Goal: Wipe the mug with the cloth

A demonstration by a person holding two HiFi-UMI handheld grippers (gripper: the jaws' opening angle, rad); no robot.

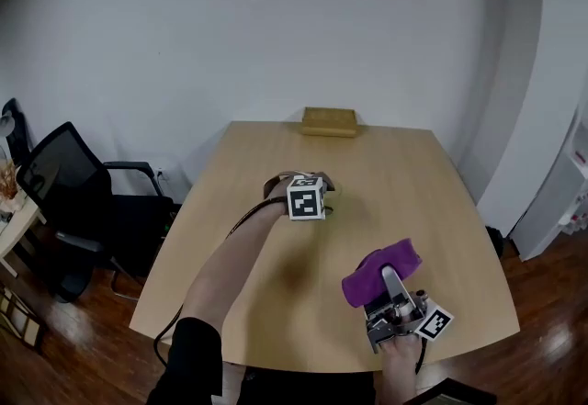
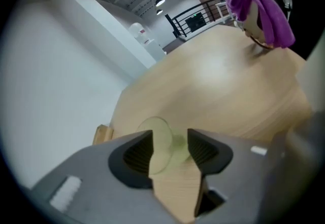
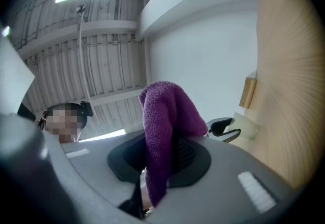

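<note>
While the person looks down on one pale wooden table (image 1: 395, 169), two grippers are held over it, and one mug, one cloth, one wooden box and one office chair are in sight. The left gripper (image 2: 170, 149) reaches out over the middle of the table, tipped downward and away from the person. It sits at the end of a bare forearm (image 1: 234, 256) stretched forward from a dark sleeve (image 1: 195, 357). Its jaws are spread apart, and the pale green mug (image 2: 160, 139) shows in the gap at their tips, with neither pad pressing on it. In the head view the gripper's marker cube (image 1: 306, 198) covers nearly all of the mug, so its handle and which way it faces are hard to make out. The right gripper (image 3: 162, 159) hangs above the near right part of the table, close to the near edge, angled upward. Its jaws pinch the purple cloth (image 3: 165, 116), which stands up from them and flops over. The right hand (image 1: 398, 365) behind it is cut off by the bottom of the head view. The two grippers are well apart. The wooden box (image 1: 329, 121) sits at the middle of the far edge. The black office chair (image 1: 69, 183) stands off the left edge.
</note>
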